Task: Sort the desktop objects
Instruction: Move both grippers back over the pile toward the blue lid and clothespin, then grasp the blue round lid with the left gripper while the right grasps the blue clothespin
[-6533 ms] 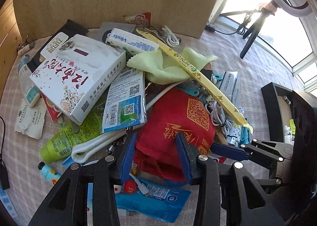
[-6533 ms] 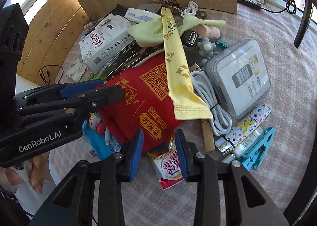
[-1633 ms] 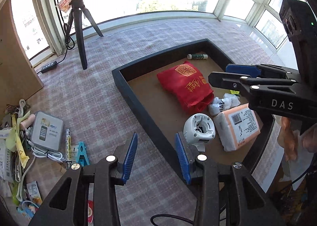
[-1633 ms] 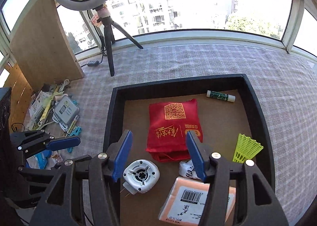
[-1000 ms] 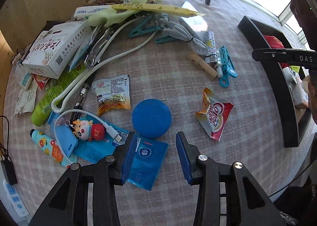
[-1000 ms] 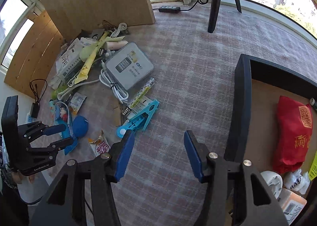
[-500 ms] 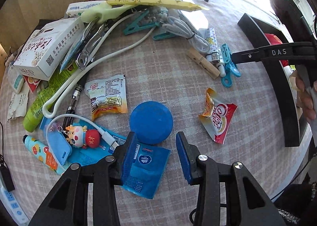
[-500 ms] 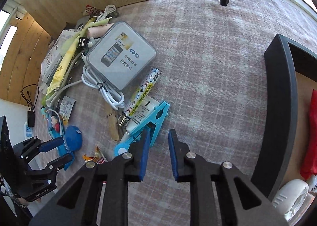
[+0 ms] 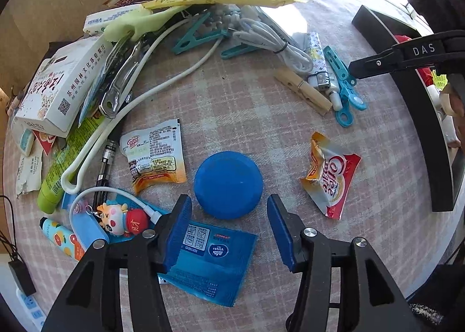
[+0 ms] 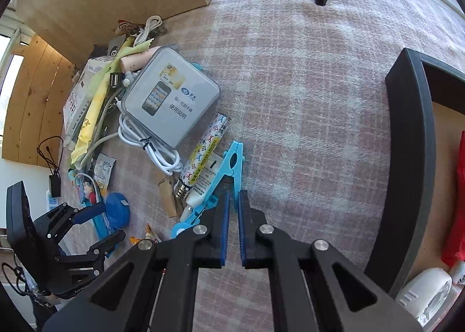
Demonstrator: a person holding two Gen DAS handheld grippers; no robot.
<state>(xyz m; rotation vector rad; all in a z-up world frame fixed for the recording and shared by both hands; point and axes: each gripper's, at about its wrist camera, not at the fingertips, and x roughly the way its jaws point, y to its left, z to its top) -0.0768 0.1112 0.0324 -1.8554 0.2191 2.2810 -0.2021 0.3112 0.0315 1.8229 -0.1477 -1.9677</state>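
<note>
A round blue disc point(image 9: 228, 185) lies on the checked cloth just ahead of my left gripper point(image 9: 228, 205). The jaws are opening and stand either side of the disc's near edge without touching it. In the right wrist view the same left gripper point(image 10: 114, 219) hovers at the disc point(image 10: 119, 207). My right gripper point(image 10: 234, 201) points down with its pads closed on the edge of a light blue clip point(image 10: 232, 163). From the left wrist view its tip point(image 9: 353, 69) meets that clip point(image 9: 343, 90).
A black tray point(image 10: 407, 157) holds a red bag and a white round item at right. A lighter point(image 10: 206, 148), wooden peg point(image 9: 302, 90), grey box point(image 10: 171, 99), coffee sachet point(image 9: 331, 178) and blue tissue pack point(image 9: 209, 256) lie around. A wooden board stands behind the pile.
My right gripper came down onto the blue clip and its jaws closed. My left gripper moved closer to the blue disc and its jaws widened.
</note>
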